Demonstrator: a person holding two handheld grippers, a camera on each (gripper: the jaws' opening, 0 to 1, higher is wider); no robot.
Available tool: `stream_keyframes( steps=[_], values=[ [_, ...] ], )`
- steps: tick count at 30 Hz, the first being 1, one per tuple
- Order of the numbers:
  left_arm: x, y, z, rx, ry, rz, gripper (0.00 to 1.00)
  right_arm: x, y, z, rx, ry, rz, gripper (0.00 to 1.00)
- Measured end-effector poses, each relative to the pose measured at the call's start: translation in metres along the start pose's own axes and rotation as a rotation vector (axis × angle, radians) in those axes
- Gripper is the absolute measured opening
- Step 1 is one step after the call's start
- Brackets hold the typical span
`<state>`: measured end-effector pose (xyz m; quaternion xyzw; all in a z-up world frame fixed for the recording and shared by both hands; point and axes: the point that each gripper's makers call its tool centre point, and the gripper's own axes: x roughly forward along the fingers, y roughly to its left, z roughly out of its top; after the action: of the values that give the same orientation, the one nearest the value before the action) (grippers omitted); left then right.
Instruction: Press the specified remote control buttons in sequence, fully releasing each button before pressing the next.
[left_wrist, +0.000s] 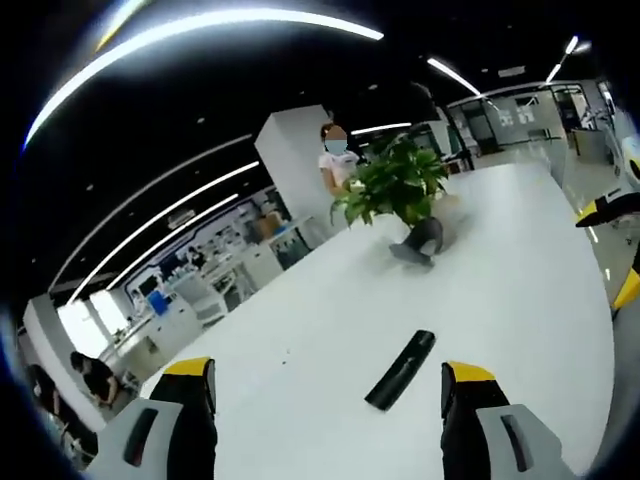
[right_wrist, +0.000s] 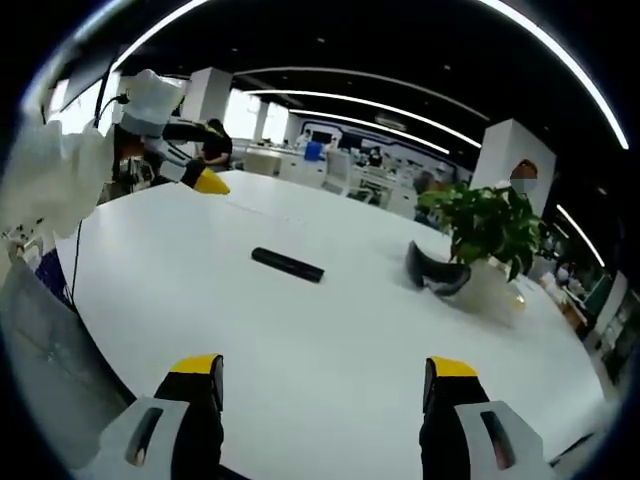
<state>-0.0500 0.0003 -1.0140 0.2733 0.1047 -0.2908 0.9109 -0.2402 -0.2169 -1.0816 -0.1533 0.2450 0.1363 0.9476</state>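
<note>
Left gripper (left_wrist: 328, 385): jaws wide apart, empty, poised above the table (left_wrist: 520, 280). Remote (left_wrist: 401, 369) flat on the table just ahead, between the jaws and nearer the right one, long axis running away from the tool; probably lined up so one jaw tip can drop onto a button. Beyond it, well apart: a plant (left_wrist: 395, 185) with a dark object (left_wrist: 420, 243) at its foot.

Right gripper (right_wrist: 322, 385): jaws likewise spread, holding nothing, hanging back over the near table (right_wrist: 150, 280) edge. Remote (right_wrist: 287, 264) well ahead, left of centre, lying crosswise. Plant (right_wrist: 490, 225) ahead right, dark object (right_wrist: 435, 270) beside it. Likely held back to keep everything in sight. No press begun; buttons too small to make out.
</note>
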Motion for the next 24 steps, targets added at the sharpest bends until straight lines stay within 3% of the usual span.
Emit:
stream_keyframes(
  steps=[10,15,21,24],
  values=[
    [0.040,-0.008,-0.015,0.046,0.058,-0.081,0.96,0.002,0.000,-0.005,-0.007,0.026,0.000,0.81],
    [0.054,-0.013,-0.027,0.019,0.121,-0.138,0.83,0.003,0.001,-0.006,-0.011,0.032,0.003,0.81],
    [0.069,-0.023,-0.036,0.033,0.177,-0.218,0.82,0.003,0.001,-0.007,-0.007,0.036,0.002,0.80],
    [0.075,-0.029,-0.043,0.088,0.220,-0.273,0.78,0.004,0.001,-0.007,-0.008,0.039,0.003,0.80]
  ],
)
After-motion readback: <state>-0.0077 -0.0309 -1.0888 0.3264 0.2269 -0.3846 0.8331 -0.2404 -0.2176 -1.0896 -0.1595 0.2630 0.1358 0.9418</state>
